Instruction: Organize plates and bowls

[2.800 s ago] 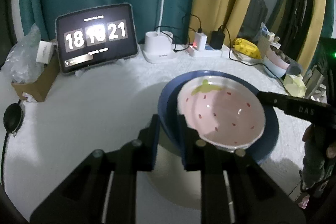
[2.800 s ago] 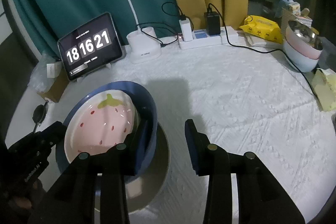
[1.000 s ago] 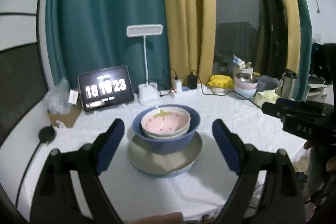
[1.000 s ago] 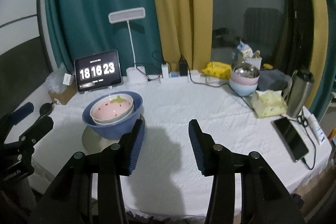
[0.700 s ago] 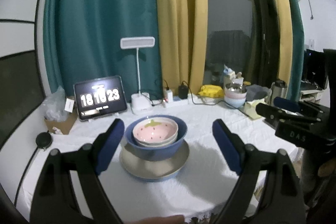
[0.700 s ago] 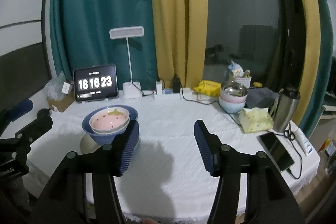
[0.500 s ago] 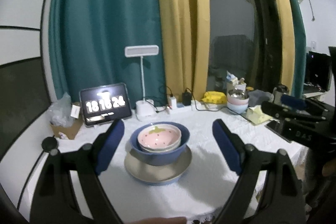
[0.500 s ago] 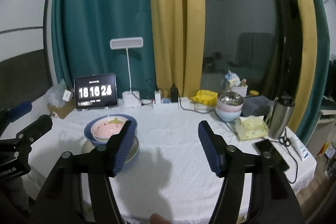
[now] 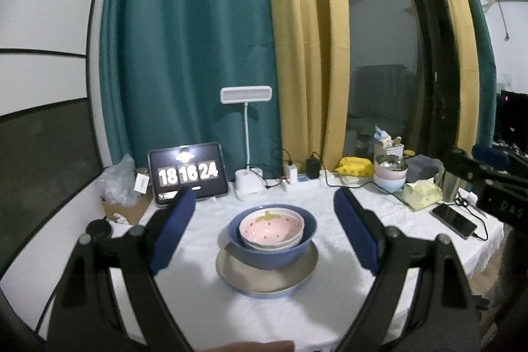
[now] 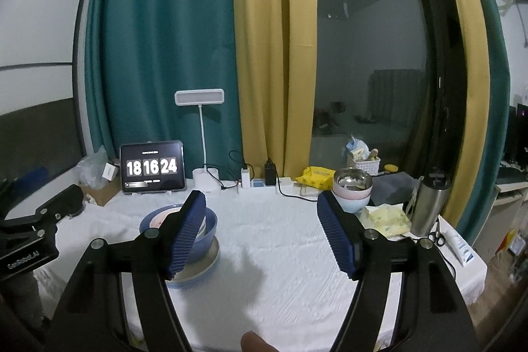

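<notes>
Blue ribbed pads face each other across a wide gap on both tools, with nothing between them. The left gripper (image 9: pixel 260 225) is released and empty, held above the near edge of the worktop (image 9: pixel 330 302). The right gripper (image 10: pixel 262 231) is likewise released; its jaws have just been opening, and only bare cloth shows between them. A fingertip (image 10: pixel 252 342) shows at the bottom edge of the right wrist view. The worktop carries a white textured cloth. Near its middle sits the stack: a plate (image 9: pixel 267 281) at the bottom, a blue bowl (image 9: pixel 272 254) on it, and a pink strawberry bowl (image 9: pixel 270 225) nested inside on a pale bowl whose rim alone shows. In the left wrist view the stack lies centred between the pads and apart from both. In the right wrist view the left pad partly covers it. To the right, near the worktop edge, lie a phone (image 9: pixel 453 220) with a cable, a yellow tissue pack (image 10: pixel 386 218) and a steel flask (image 10: pixel 429 207). Behind these stands a second stack of bowls (image 10: pixel 351 190), topped by a metal one. At the back edge stand a tablet (image 9: pixel 188 172) reading 18 16 24, a white lamp (image 9: pixel 246 96) and a power strip (image 10: pixel 260 183). Teal and yellow curtains hang behind.
</notes>
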`<act>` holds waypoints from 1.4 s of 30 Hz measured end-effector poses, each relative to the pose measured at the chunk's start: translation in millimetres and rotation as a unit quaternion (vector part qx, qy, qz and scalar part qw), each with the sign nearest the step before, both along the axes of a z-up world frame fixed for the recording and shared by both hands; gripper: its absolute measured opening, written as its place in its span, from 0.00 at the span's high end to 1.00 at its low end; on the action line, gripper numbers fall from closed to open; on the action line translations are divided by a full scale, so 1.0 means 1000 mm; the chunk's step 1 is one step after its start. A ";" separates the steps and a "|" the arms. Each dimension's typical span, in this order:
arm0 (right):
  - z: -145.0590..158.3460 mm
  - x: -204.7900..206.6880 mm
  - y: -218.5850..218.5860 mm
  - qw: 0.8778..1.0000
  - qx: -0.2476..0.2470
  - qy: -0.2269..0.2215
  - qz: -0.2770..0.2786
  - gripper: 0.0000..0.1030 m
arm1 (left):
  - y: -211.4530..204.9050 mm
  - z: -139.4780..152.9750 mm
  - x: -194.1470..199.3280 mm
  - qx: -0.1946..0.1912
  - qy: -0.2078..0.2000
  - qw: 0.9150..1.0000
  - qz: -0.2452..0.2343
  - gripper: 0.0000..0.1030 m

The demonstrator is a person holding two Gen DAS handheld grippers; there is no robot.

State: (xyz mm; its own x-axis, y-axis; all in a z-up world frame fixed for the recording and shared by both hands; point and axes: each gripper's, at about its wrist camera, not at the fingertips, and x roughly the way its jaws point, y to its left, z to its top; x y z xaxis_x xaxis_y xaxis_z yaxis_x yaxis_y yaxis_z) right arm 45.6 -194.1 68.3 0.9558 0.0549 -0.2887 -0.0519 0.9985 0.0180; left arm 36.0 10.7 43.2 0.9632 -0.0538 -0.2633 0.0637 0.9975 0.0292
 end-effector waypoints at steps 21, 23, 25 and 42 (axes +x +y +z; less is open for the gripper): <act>0.003 -0.003 0.004 1.000 0.002 -0.003 0.002 0.29 | 0.006 0.000 -0.003 -0.011 0.002 1.000 0.006 0.15; 0.004 -0.004 0.004 1.000 0.001 -0.003 0.002 0.29 | 0.005 0.000 -0.003 -0.011 0.002 1.000 0.006 0.15; 0.004 -0.004 0.005 1.000 0.002 -0.002 0.002 0.29 | 0.005 0.000 -0.003 -0.012 0.003 1.000 0.007 0.15; 0.000 -0.003 0.012 1.000 0.007 0.005 0.001 0.29 | 0.006 -0.002 -0.001 -0.010 0.007 1.000 0.007 0.15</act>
